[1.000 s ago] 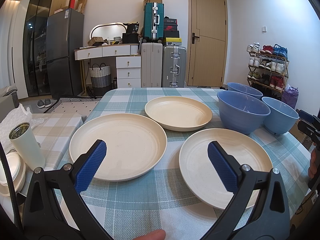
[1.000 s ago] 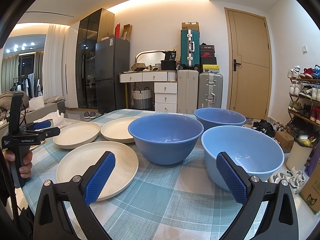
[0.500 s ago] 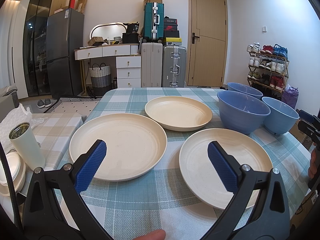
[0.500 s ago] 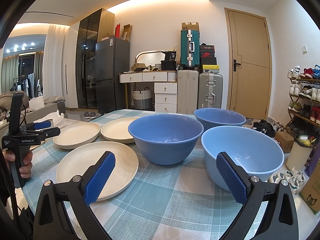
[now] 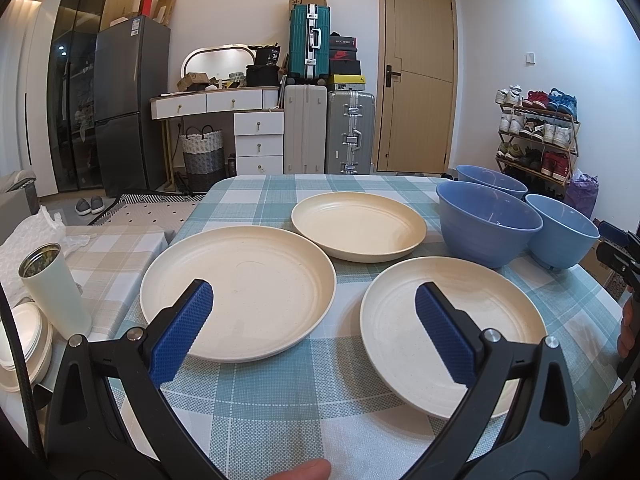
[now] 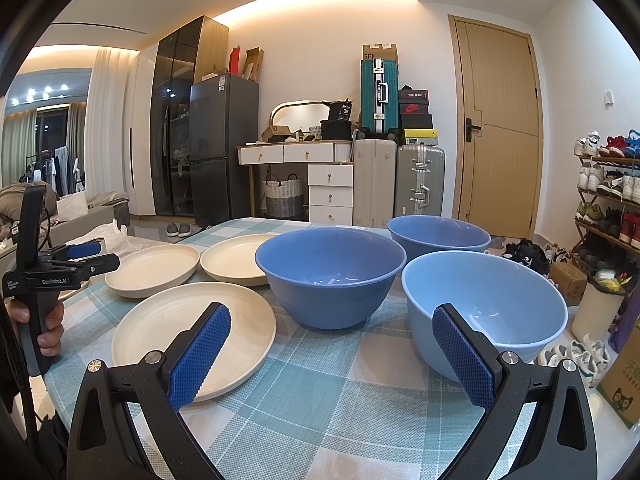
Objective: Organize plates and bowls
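Three cream plates lie flat on the checked tablecloth: a left plate (image 5: 240, 288), a far plate (image 5: 358, 226) and a near right plate (image 5: 448, 332). Three blue bowls stand to their right: a dark blue bowl (image 5: 486, 222), a far bowl (image 5: 490, 176) and a lighter bowl (image 5: 562, 230). My left gripper (image 5: 314, 316) hangs open above the table's near edge, between the two near plates, holding nothing. My right gripper (image 6: 332, 344) is open and empty in front of the dark blue bowl (image 6: 330, 272) and the light bowl (image 6: 484, 304).
A pale tumbler (image 5: 54, 286) and stacked white dishes (image 5: 20, 340) sit on a lower surface to the left. Suitcases (image 5: 310, 132), a white dresser (image 5: 240, 120), a fridge (image 5: 128, 108) and a shoe rack (image 5: 536, 136) line the room behind the table (image 5: 280, 400).
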`<state>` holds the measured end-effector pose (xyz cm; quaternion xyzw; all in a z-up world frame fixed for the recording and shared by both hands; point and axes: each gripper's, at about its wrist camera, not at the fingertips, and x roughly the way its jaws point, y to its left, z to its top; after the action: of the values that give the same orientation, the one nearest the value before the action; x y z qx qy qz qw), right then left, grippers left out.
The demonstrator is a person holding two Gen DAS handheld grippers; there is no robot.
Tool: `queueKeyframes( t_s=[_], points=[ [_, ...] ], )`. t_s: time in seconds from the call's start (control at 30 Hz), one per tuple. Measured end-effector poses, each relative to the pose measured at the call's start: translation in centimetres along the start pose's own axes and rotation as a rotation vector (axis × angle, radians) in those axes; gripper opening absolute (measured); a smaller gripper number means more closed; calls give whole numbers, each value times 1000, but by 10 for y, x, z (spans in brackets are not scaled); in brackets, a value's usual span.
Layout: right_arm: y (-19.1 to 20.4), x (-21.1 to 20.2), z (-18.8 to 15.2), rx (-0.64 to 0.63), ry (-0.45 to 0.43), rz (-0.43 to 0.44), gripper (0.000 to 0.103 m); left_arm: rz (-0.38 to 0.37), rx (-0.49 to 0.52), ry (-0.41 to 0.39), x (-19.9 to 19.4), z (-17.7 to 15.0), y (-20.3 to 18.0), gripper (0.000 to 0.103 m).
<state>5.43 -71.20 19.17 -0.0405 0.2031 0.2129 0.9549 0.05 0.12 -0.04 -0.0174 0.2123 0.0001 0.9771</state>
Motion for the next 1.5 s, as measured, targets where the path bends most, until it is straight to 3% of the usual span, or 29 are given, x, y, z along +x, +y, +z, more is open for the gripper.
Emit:
queueKeyframes(
  t_s=[0.5,0.63,1.5],
  points=[
    [6,8,7,-19,42,-26,103,8,-24,8,-5,2,-1,101],
    [11,10,15,-20,55,-31,103,40,-17,5,-12,8,-4,101],
    [61,30,86,-20,146,83,103,132,-178,85,-45,47,46,101]
  ],
)
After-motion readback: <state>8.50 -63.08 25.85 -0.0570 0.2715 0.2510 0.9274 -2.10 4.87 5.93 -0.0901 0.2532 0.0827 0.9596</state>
